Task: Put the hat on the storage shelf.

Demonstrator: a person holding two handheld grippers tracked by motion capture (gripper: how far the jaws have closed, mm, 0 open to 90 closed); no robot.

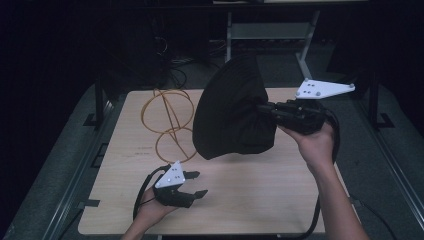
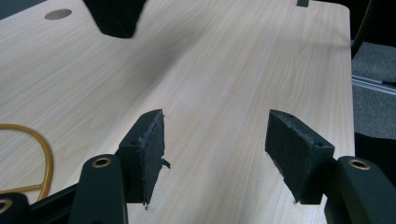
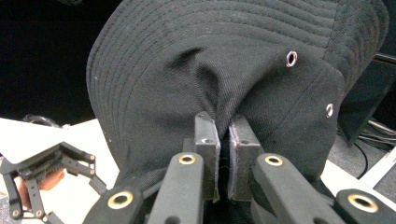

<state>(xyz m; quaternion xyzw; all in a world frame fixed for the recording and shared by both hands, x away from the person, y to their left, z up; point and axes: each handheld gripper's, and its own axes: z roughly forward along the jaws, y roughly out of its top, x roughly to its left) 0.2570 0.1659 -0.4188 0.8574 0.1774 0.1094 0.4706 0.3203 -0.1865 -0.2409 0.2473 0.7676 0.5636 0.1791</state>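
While hat hangs clamped, hoops behind

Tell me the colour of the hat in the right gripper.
Black, with small silver eyelets; the hat shows best in the right gripper view.

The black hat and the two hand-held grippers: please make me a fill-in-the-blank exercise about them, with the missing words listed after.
1. The right hand-held gripper is shut on the crown of a black ____ hat.
2. The left hand-held gripper has its jaws ____, with nothing between them.
3. On the wooden table, behind the left hand-held gripper, stands a wire stand of ____ colour.
4. The hat is held ____ the table, not resting on it.

Missing words: bucket; open; yellow; above
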